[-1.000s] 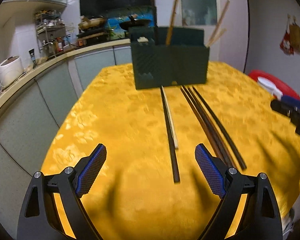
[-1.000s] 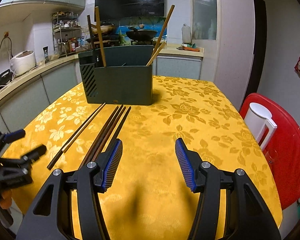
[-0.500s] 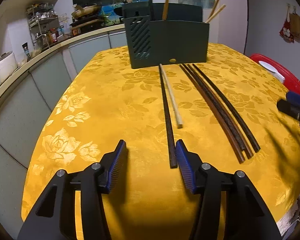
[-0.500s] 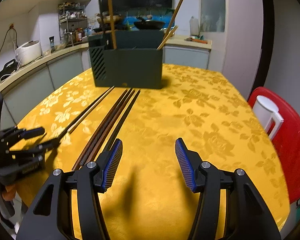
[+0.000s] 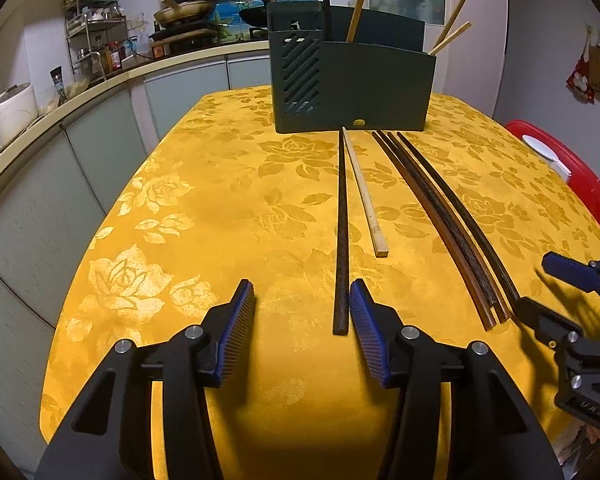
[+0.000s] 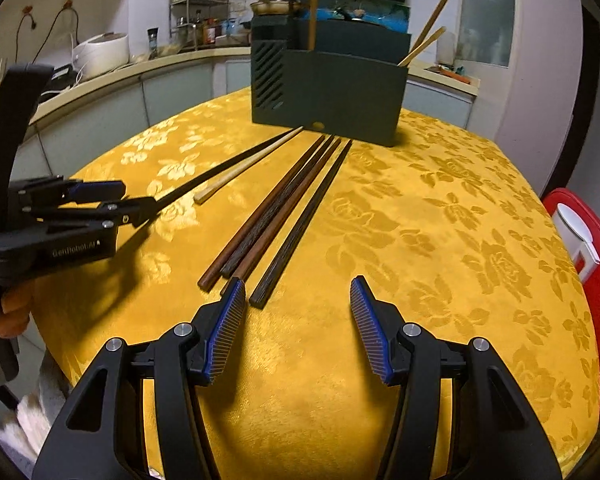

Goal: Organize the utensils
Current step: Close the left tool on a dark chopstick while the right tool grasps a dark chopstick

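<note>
With the left gripper (image 5: 302, 312) sitting half-open around the dark chopstick (image 5: 341, 236) end near the table (image 5: 204, 216) edge and the right gripper (image 6: 298, 306) hanging apart beside the bundle (image 6: 276, 216), an off-centre pinch is risking rolling it into the pale stick (image 5: 364, 196).

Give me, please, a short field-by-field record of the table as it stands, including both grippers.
holder: dark green utensil holder upright at the table's far end, chopsticks standing in it
loose chopsticks: one dark chopstick beside a pale bamboo chopstick; a bundle of dark chopsticks to their right
left gripper: open, dark chopstick's near end between its fingers
right gripper: open, at the bundle's near ends
surface: yellow floral tablecloth
</note>
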